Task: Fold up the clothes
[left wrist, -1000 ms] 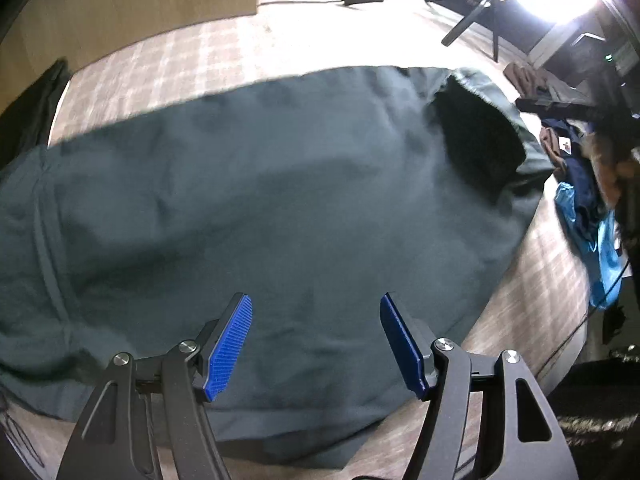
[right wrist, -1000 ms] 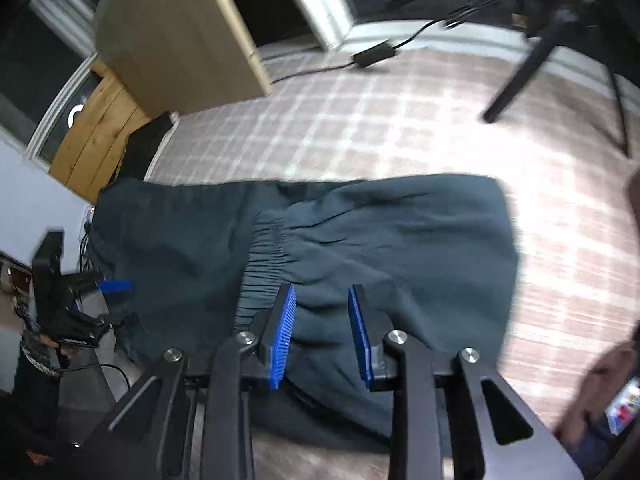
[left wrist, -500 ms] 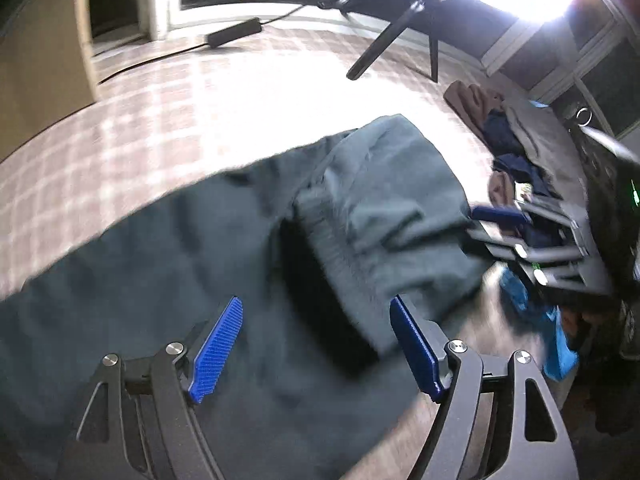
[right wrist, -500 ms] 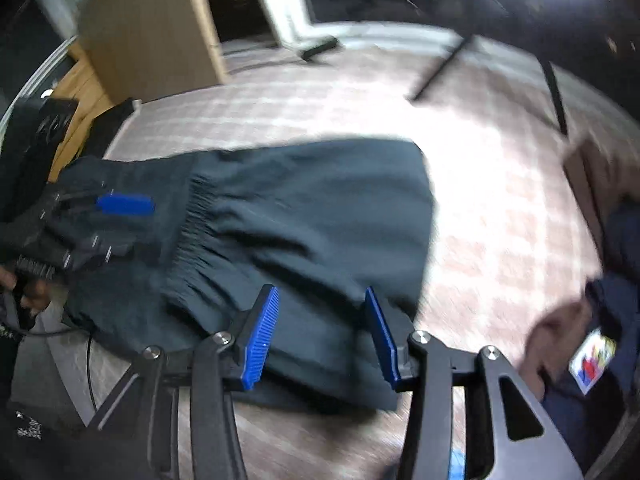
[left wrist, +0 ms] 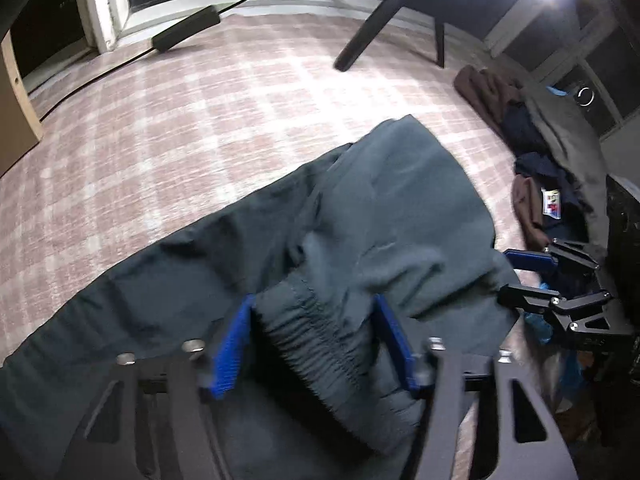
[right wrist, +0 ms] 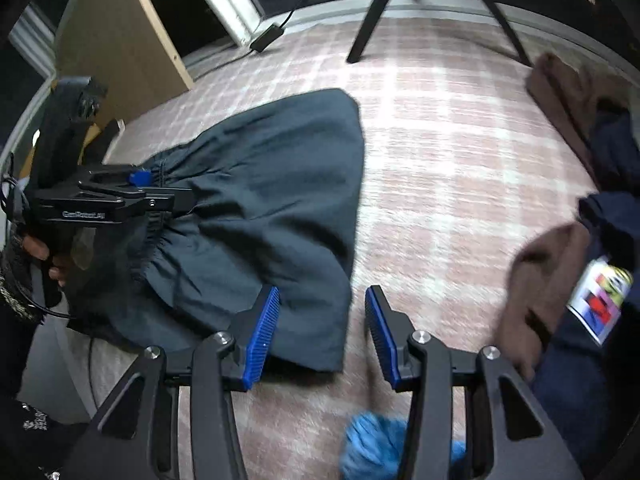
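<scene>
A dark grey-green garment (left wrist: 380, 208) with a gathered elastic waistband lies partly folded on a pink checked cover (left wrist: 200, 120). My left gripper (left wrist: 316, 340) points steeply down with its jaws closing. The bunched waistband (left wrist: 320, 344) fills the gap between its blue pads. In the right wrist view the same left gripper (right wrist: 148, 184) sits on the waistband at the garment's (right wrist: 272, 184) left side. My right gripper (right wrist: 322, 328) stands open over the garment's near right corner, with the cloth edge between its fingers but not pinched. It also shows at the right edge of the left wrist view as the right gripper (left wrist: 520, 276).
A heap of brown and navy clothes (left wrist: 532, 148) lies to the right, seen closer as brown cloth (right wrist: 560, 280). A blue cloth (right wrist: 372, 448) lies under the right gripper. Black tripod legs (left wrist: 376, 24), a power brick with cable (left wrist: 186, 28) and a wooden panel (right wrist: 120, 40) stand beyond.
My left gripper slid right across the garment to the waistband and its jaws narrowed around it. My right gripper widened and moved to the garment's right corner.
</scene>
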Motion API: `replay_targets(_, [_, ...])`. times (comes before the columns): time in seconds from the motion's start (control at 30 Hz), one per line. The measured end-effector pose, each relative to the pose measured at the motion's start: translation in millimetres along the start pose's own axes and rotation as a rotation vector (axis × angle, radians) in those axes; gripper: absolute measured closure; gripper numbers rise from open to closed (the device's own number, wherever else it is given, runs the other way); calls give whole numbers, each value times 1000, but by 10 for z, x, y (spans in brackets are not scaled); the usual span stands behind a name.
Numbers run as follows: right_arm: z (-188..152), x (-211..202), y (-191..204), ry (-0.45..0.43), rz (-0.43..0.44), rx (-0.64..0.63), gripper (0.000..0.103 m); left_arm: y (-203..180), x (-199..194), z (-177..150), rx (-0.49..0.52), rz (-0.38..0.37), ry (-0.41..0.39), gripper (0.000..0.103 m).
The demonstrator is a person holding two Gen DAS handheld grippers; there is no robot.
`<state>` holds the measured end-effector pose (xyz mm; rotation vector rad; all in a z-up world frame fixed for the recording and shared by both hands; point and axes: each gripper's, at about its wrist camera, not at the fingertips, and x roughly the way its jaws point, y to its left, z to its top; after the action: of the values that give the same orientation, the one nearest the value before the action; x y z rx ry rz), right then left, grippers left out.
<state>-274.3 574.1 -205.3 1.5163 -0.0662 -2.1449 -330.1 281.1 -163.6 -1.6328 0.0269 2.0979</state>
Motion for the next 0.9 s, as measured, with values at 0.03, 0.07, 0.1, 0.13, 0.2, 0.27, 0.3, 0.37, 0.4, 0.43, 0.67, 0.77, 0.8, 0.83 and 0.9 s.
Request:
replay_targets(0.03, [-37,-55,-40,-10,-4,12,58,-17,-9,8,-1,-13,-2,70])
replay_targets(0.07, [-74,-105,-81,-16,-10,25,58,-34,-15,17,-3,-28,-2,72])
replay_targets(0.1, [-114,-152,-114,-23,-14,36,58,-52,-22,27,-5,-44,-3,74])
replay_targets(0.13, [-164,-190,-126,-29,-14,42,58,-73,-40,30,1,-44,-2,75])
replay_targets(0.2, [-266,-239,-92,-33,-15,27,58,-126,-66,55,12,-38,2,76])
replay_targets(0.27, [-364,-248,-3,-34,-2,-8,58,-168,-84,89,16,-35,7,77])
replay_targets(0.3, [-401,-215,67,-32,9,-33,56,-177,-127,109,12,-41,7,77])
replay_targets(0.37, [-471,-123,212,-24,1,-93,48,-206,-168,167,9,-54,7,78])
replay_targets(0.4, [-480,-61,295,-24,-18,-129,48,-218,-198,202,6,-60,6,79])
replay_targets(0.43, [-485,-3,365,-27,-39,-159,48,-229,-230,237,2,-65,6,79])
replay_targets(0.67, [-457,47,312,-106,-95,-116,47,-370,-297,453,-21,-82,-8,83])
replay_targets(0.77, [-492,8,270,-118,-91,-97,50,-243,-152,412,-69,-99,22,66])
replay_targets(0.8, [-501,-3,262,-120,-96,-93,54,-207,-88,387,-82,-101,37,59])
replay_targets(0.83, [-510,-13,253,-121,-99,-88,58,-187,-17,355,-84,-86,57,44])
replay_targets(0.9, [-516,-25,235,-119,-91,-73,59,-183,102,280,-67,-32,83,39])
